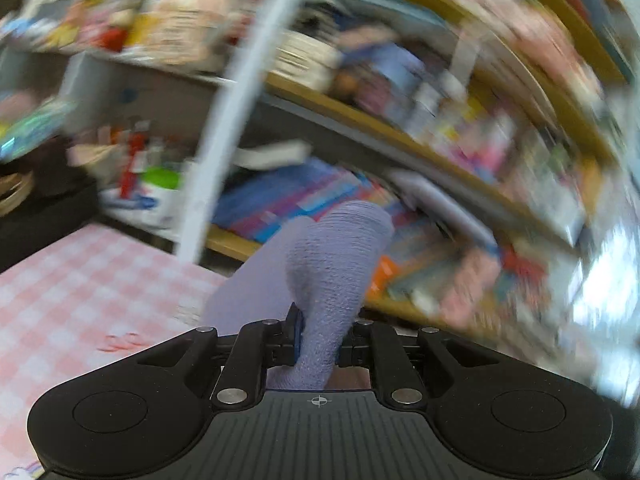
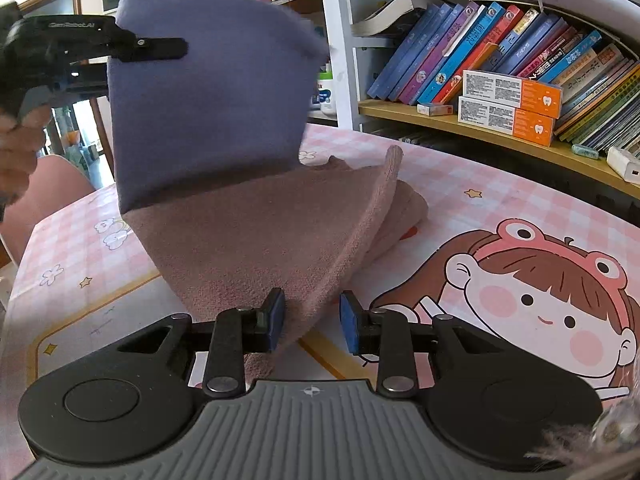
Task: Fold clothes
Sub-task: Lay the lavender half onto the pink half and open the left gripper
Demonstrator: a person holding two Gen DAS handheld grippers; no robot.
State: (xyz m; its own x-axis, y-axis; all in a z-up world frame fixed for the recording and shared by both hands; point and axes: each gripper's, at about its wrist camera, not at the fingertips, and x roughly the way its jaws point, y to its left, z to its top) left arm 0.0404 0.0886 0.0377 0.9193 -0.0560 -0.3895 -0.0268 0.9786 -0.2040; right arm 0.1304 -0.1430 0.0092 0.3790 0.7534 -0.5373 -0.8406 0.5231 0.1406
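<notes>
A knitted garment, purple (image 2: 208, 96) at the top and dusty pink (image 2: 256, 236) below, hangs from my left gripper (image 2: 160, 46) above the table. In the left wrist view, which is heavily blurred, my left gripper (image 1: 320, 340) is shut on the purple fabric (image 1: 336, 264). The pink part reaches the table, its edge lying between the pads of my right gripper (image 2: 312, 320). The right jaws stand open, with the left pad touching the cloth and the right pad apart from it.
The table has a pink checkered cloth (image 2: 472, 184) with a cartoon girl print (image 2: 540, 292). A curved bookshelf (image 2: 480, 128) with books and orange boxes (image 2: 508, 100) stands behind the table. A pink chair (image 2: 52, 192) is at the left.
</notes>
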